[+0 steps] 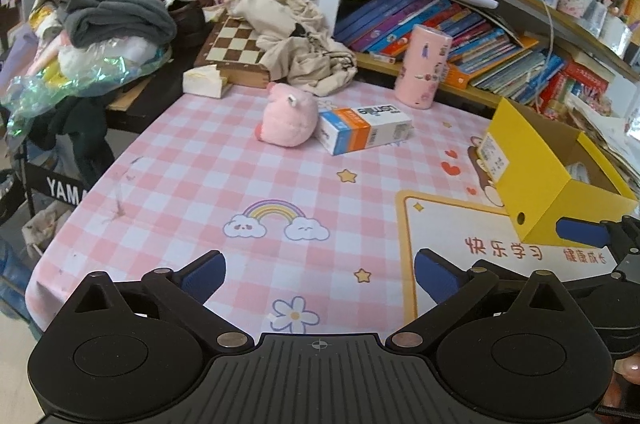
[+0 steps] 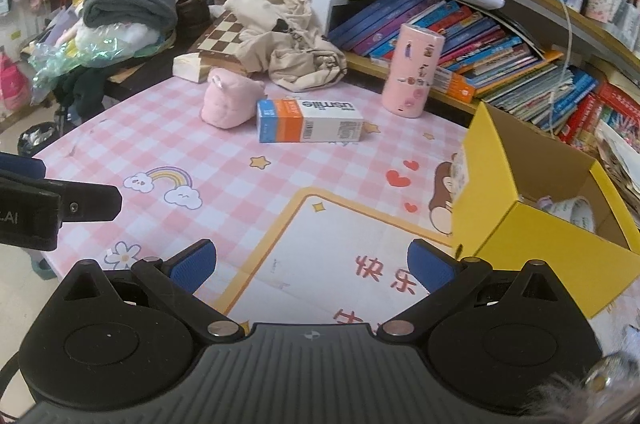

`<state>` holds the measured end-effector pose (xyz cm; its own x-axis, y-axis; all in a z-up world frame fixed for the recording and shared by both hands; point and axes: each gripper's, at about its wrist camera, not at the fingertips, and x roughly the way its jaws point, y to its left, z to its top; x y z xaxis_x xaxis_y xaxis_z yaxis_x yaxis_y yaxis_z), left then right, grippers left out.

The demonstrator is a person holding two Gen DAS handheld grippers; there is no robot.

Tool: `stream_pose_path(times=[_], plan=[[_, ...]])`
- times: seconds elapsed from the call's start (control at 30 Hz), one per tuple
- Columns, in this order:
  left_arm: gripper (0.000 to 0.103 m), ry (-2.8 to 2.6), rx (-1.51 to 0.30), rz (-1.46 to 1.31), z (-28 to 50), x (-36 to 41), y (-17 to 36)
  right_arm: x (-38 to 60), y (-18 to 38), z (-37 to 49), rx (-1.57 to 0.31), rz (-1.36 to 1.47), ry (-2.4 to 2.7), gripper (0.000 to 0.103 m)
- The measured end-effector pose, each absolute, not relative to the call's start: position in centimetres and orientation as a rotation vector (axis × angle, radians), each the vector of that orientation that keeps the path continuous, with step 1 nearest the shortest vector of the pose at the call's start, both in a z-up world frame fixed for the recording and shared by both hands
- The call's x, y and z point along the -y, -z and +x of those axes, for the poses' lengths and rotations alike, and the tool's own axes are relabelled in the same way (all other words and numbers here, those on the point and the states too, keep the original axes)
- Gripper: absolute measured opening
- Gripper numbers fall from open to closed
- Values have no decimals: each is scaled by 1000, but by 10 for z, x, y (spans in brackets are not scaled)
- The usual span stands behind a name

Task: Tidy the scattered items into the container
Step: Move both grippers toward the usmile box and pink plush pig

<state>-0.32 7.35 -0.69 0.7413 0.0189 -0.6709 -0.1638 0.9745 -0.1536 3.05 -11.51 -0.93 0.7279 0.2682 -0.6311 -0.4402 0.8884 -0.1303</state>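
Observation:
A pink plush toy [image 1: 286,120] [image 2: 228,102] lies on the pink checked tablecloth [image 1: 200,176], touching an orange, blue and white usmile box [image 1: 364,130] [image 2: 310,122] lying flat beside it. A pink printed cylinder [image 1: 422,66] [image 2: 412,70] stands upright behind them. An open yellow cardboard box [image 1: 536,180] [image 2: 532,236] sits at the right, with a tape roll [image 2: 580,214] inside. My left gripper [image 1: 320,274] is open and empty over the near tablecloth. My right gripper [image 2: 312,266] is open and empty, close to the yellow box's left side.
Bookshelves [image 1: 480,36] packed with books run along the back and right. A chessboard [image 1: 236,44] under beige cloth [image 1: 296,36], a tissue box [image 1: 204,80] and a pile of clothes and bags [image 1: 100,24] crowd the far left. The table's left edge drops off to the floor.

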Motion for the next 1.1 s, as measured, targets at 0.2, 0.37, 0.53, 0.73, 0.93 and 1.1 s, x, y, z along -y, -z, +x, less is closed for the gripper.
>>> stream_pose_path(times=[0.2,0.37,0.53,0.73,0.93,1.1], plan=[[102,-116,-741,-221,2,-76,9,111,12,38,-657,-295,-418,103],[102,-119,-748,-225,7,-75,10,111,13,44,-663,-302,-426,103],[102,-117,-754,-228,13,-73,12,112,14,50,-669,-304,-426,103],[102,-117,-765,-230,21,-71,14,114,17,58,-679,-308,-433,103],[102,-111,-783,-226,32,-69,18,115,20,70,-696,-304,-435,103],[102,-111,-800,-226,42,-69,22,115,24,81,-717,-301,-439,103]])
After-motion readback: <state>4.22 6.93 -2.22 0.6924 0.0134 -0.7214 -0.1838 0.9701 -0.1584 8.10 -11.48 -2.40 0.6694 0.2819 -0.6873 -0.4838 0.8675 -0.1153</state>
